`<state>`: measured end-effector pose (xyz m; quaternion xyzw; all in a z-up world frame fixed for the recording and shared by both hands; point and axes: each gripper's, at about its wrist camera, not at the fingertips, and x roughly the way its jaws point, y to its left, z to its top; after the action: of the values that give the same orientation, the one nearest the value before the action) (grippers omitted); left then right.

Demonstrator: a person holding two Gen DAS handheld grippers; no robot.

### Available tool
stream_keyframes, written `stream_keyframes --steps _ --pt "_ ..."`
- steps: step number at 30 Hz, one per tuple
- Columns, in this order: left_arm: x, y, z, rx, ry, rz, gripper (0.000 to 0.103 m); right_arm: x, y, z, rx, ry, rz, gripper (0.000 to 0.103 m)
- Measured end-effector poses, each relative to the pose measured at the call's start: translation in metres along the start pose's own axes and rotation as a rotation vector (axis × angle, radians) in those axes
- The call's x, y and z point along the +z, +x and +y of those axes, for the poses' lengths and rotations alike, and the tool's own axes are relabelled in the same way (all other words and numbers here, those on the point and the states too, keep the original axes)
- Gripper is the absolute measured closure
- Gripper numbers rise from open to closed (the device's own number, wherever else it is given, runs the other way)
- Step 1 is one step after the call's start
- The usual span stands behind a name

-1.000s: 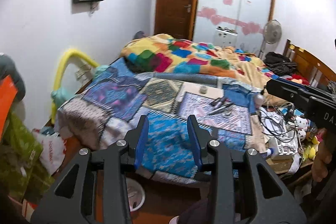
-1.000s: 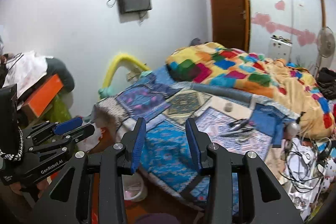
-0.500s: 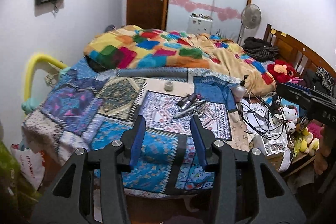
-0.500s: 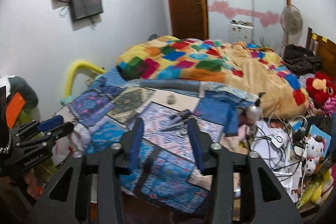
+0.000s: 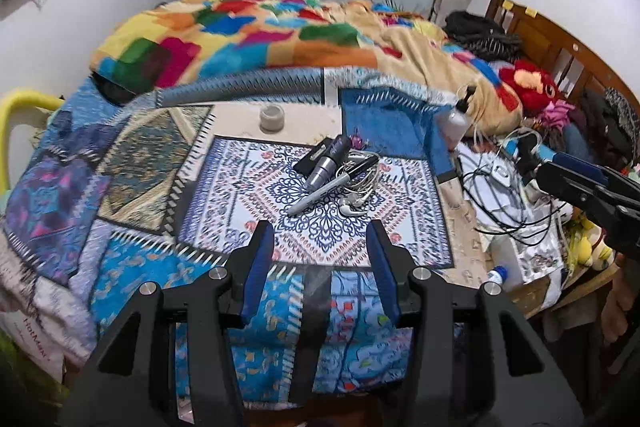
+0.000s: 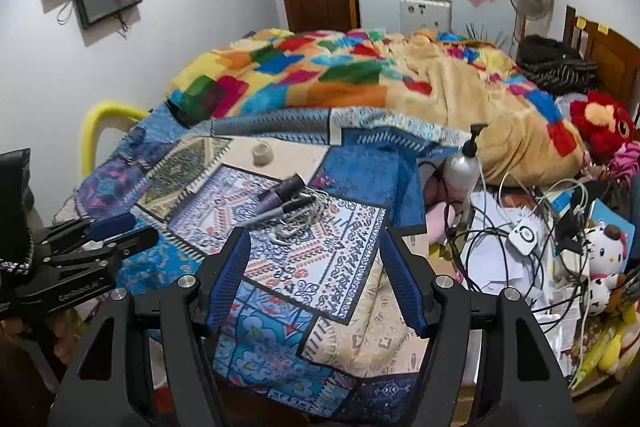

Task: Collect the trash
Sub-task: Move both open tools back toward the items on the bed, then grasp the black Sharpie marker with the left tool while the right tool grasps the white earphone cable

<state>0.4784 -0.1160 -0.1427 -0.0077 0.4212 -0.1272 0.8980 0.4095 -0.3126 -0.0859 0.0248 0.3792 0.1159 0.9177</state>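
On the patterned bed cover [image 5: 132,163] lies a small pile: a grey-purple tube [image 5: 328,163], a marker [image 5: 320,193] and tangled white earphones [image 5: 356,203]. A small pale roll [image 5: 272,118] sits behind them. My left gripper [image 5: 320,231] hovers open just short of the pile, with nothing between its blue pads. My right gripper [image 6: 314,235] also points down at the pile [image 6: 286,211]; its jaws are opening and hold nothing. Each gripper shows in the other's view: the right gripper [image 5: 576,171] at the right edge, the left gripper [image 6: 104,231] at the left edge.
A pump bottle [image 6: 462,167], tangled cables [image 6: 520,227], papers and plush toys [image 6: 604,263] crowd the right side of the bed. A colourful blanket [image 6: 340,75] is heaped behind. A yellow rail [image 6: 96,115] stands by the left wall.
Both grippers have come closer to the bed and tipped downward, so the pile of small items looks larger and nearer. The right jaws have spread wider; the left ones slightly.
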Motion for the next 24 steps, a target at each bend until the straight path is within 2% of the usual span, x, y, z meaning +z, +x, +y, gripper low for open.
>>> stream_keyframes --steps 8,12,19,20,21,24 --pt "0.016 0.09 0.013 -0.035 0.031 0.085 0.056 -0.001 0.055 -0.019 0.01 0.042 0.079 0.04" --pt "0.017 0.129 0.01 -0.045 0.104 0.123 0.056 -0.003 0.081 -0.025 0.013 0.054 0.116 0.04" --pt "0.017 0.166 -0.003 -0.044 0.226 0.14 0.056 -0.011 0.111 -0.032 0.019 0.074 0.164 0.04" --pt "0.018 0.167 -0.003 -0.043 0.229 0.13 0.058 -0.012 0.114 -0.031 0.017 0.072 0.169 0.04" --pt "0.019 0.166 -0.002 -0.054 0.226 0.125 0.065 -0.013 0.117 -0.031 0.014 0.068 0.175 0.04" --pt "0.02 0.168 0.001 -0.094 0.202 0.141 0.077 -0.016 0.125 -0.031 0.006 0.058 0.19 0.04"
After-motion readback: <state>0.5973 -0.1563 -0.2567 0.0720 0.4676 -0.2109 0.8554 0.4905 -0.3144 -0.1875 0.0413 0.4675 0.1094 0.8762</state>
